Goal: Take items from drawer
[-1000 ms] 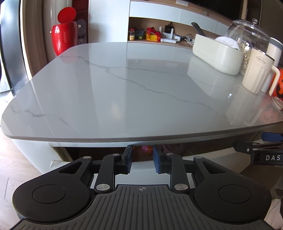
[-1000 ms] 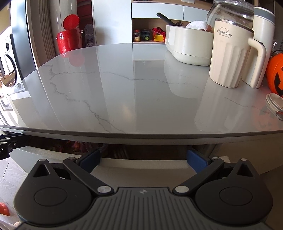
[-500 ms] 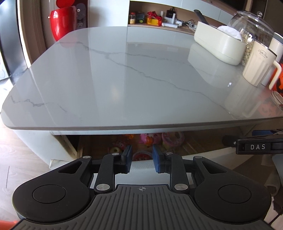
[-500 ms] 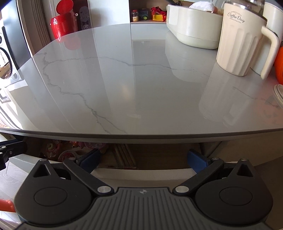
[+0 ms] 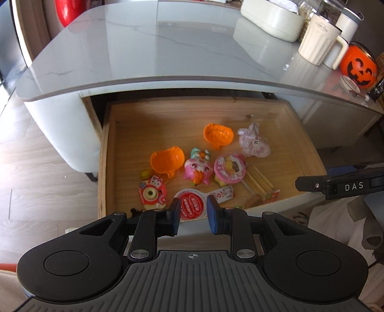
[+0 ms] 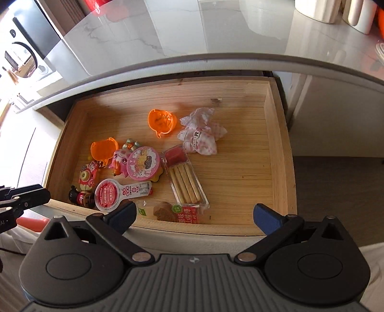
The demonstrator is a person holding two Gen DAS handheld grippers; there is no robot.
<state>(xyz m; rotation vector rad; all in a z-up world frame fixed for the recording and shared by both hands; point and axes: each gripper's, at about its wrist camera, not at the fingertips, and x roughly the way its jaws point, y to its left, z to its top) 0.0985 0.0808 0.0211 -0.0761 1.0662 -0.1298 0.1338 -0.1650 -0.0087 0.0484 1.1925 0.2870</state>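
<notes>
The wooden drawer (image 5: 103, 168) (image 6: 280, 156) stands pulled out under the marble tabletop (image 5: 168, 48). Inside lie two orange pumpkin shells (image 5: 218, 135) (image 6: 162, 122), a pink owl toy (image 5: 198, 170), a round pink tin (image 6: 143, 163), a pink cloth bundle (image 6: 201, 133), a clear pack of biscuit sticks (image 6: 186, 182) and a red-and-white paddle-shaped pack (image 5: 194, 204). My left gripper (image 5: 193, 216) hovers over the drawer's front edge, its jaws a narrow gap apart and empty. My right gripper (image 6: 194, 216) hangs wide open at the front edge, holding nothing.
On the tabletop at the right stand a cream mug (image 5: 319, 43), a cream tub (image 5: 271, 16) and an orange pumpkin bucket (image 5: 360, 64). Wood floor lies left of the drawer. A cabinet side (image 6: 336, 115) flanks the drawer's right.
The drawer has slid out from under the tabletop, and its contents have come into sight. Both views have risen and tipped down. Neither gripper's jaw gap has changed.
</notes>
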